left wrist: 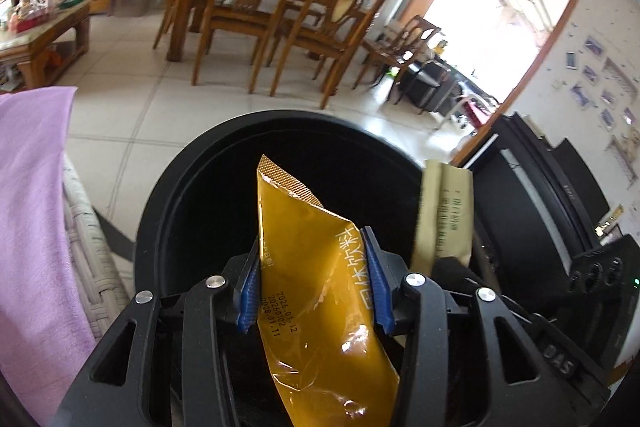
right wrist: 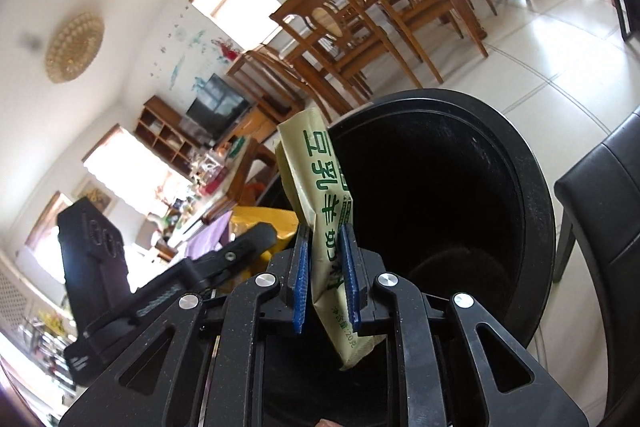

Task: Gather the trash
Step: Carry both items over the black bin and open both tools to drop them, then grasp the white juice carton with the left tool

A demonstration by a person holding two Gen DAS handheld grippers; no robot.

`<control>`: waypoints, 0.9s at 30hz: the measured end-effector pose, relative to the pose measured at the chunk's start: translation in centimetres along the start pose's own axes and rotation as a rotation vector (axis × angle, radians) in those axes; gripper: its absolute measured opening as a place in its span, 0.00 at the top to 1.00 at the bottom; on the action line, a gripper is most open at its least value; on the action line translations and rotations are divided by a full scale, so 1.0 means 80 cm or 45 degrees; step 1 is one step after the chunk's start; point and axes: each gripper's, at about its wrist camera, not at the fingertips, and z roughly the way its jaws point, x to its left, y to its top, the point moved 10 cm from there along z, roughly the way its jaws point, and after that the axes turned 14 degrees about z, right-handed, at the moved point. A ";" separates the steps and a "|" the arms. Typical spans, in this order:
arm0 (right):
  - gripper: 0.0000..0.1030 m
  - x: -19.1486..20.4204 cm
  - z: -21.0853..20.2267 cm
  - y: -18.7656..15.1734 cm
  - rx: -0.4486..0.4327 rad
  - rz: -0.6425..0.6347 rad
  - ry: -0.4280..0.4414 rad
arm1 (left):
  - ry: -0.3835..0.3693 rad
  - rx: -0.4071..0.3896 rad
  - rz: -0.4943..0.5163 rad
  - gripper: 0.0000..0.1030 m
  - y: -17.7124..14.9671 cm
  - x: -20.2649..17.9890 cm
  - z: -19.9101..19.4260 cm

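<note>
Two sachets hang over the open mouth of a black trash bin [left wrist: 200,183], each pinched in its own gripper. Left gripper [left wrist: 314,279] has its blue pads pressed against both sides of an amber sachet [left wrist: 316,307], whose crimped top edge points out over the dark interior of the bin. Right gripper [right wrist: 326,277] is clamped on a pale green sachet [right wrist: 320,187] printed with green characters, held upright just inside the near rim of the bin. Seen from the left wrist, the green sachet sits at the bin's right edge. Beyond the bin stand wooden dining chairs [left wrist: 256,7] on a tiled floor [left wrist: 128,107]; a purple cloth [left wrist: 32,187] lies to the bin's left.
</note>
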 end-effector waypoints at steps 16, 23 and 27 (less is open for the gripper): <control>0.25 0.057 0.001 -0.011 -0.023 -0.099 0.087 | 0.113 -0.218 -0.090 0.07 0.013 0.039 -0.116; 0.08 0.112 -0.003 -0.043 -0.005 -0.233 0.134 | 0.208 -0.261 -0.039 0.05 -0.004 0.055 -0.187; 0.07 0.143 0.001 -0.073 0.021 -0.326 0.140 | 0.280 -0.278 0.011 0.05 -0.028 0.072 -0.228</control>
